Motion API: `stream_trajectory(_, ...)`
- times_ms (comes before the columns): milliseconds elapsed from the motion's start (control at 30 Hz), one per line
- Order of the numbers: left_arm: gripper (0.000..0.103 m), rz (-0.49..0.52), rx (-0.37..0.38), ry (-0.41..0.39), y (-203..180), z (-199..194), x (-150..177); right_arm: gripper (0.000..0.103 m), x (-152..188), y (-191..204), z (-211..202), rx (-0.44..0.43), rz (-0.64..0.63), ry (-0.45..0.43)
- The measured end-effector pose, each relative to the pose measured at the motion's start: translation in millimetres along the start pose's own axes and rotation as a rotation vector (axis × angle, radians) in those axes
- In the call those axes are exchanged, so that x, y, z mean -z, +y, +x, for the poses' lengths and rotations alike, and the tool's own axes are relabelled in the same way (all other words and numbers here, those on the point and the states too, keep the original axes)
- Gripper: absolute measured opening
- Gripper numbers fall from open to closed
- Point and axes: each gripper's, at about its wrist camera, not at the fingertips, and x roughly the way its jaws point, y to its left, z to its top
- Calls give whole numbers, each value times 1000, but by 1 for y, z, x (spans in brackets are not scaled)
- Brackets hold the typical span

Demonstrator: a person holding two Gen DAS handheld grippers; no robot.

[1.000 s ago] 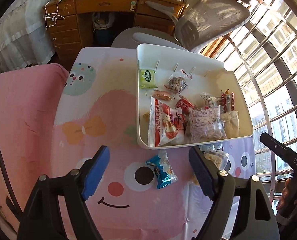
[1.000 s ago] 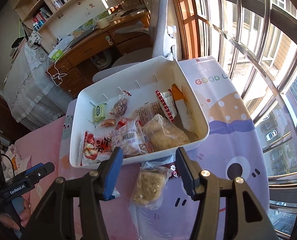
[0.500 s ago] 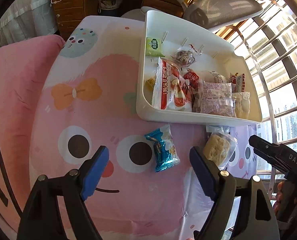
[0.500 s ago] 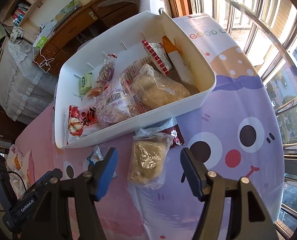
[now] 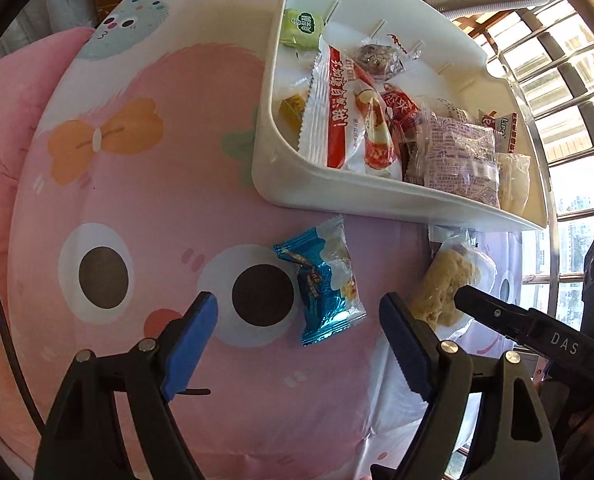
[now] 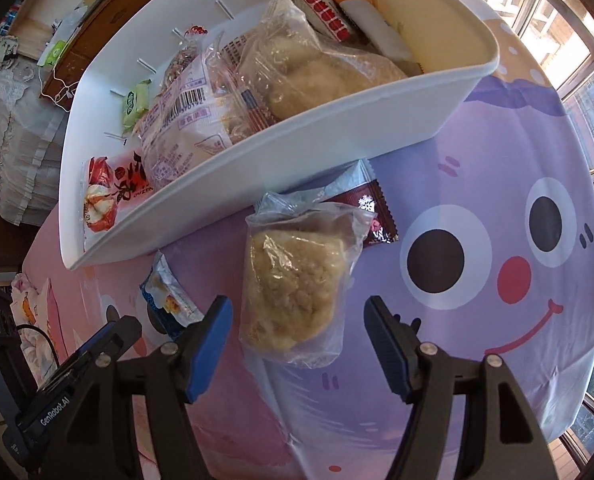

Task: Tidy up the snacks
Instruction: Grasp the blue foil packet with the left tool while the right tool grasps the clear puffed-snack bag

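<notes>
Cartoon-printed cloth (image 5: 145, 184) covered the desk under both my claws.
My left claw (image 5: 299, 322) hung spread low in the frame, the blue snack packet (image 5: 323, 280) lying between its pads; my right claw (image 6: 299, 326) gaped around the bagged crumbly cake (image 6: 295, 284). Both snacks lay just outside the white tray (image 6: 337, 128) of packets filling the upper frame.

Both views are brightly lit by daylight from the barred window (image 5: 557, 120) at the right of the frame, where panes are blown out. Strong fisheye bending and dark vignetting are seen at the edges. Glare is caught on plastic wrappers.
</notes>
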Motion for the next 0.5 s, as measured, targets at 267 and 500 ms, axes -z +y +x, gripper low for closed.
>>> stream_trajectory(267, 78, 47, -12, 17, -21, 24, -9, 69, 3, 4, 25, 18, 12, 37)
stream_trajectory(500, 65, 81, -44, 56, -37, 45, -18, 69, -1, 8, 36, 51, 21, 46)
